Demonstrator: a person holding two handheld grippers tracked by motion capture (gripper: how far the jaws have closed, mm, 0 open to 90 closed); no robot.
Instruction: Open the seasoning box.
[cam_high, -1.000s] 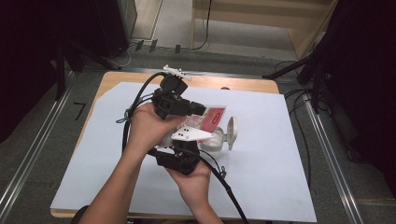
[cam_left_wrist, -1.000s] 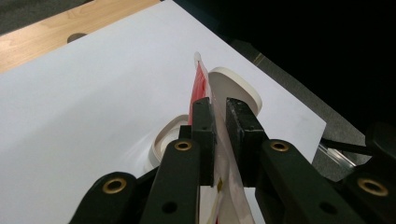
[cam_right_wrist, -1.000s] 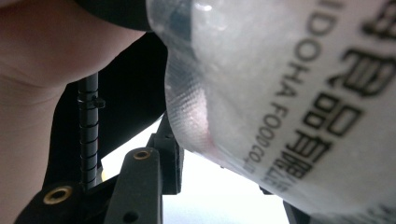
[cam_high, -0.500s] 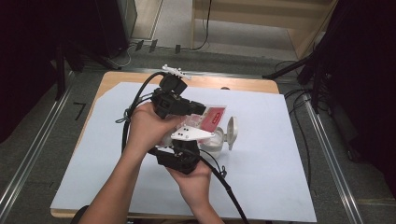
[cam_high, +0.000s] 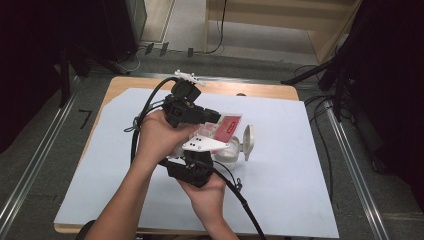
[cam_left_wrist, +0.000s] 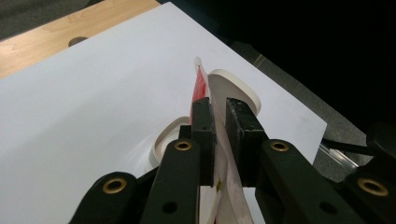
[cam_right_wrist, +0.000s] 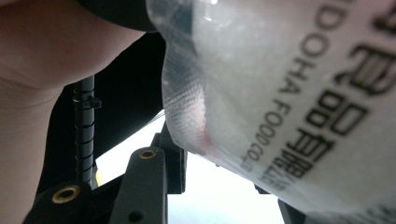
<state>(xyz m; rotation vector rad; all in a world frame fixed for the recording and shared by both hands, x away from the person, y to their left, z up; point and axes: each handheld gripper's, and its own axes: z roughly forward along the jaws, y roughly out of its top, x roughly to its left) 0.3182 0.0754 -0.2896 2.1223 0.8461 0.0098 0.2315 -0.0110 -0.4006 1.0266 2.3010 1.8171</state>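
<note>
A clear plastic packet (cam_high: 228, 124) with a red label and black print hangs between my two grippers above the table's middle. My left gripper (cam_high: 212, 116) is shut on its upper edge; in the left gripper view the jaws (cam_left_wrist: 219, 105) pinch the thin sheet (cam_left_wrist: 201, 81). My right gripper (cam_high: 200, 151) points up at it from below. In the right gripper view the bulging packet (cam_right_wrist: 280, 93) sits between its jaws (cam_right_wrist: 224, 168), pressed at the left pad, and hides the right jaw. Below stands a white jar (cam_high: 227, 154) with its hinged lid (cam_high: 247, 142) flipped open.
A large white sheet (cam_high: 310, 165) covers the wooden table (cam_high: 260, 91). Cables trail from both grippers across the sheet's near side. Metal rails (cam_high: 350, 165) run along both sides of the table. Dark equipment stands beyond the far edge.
</note>
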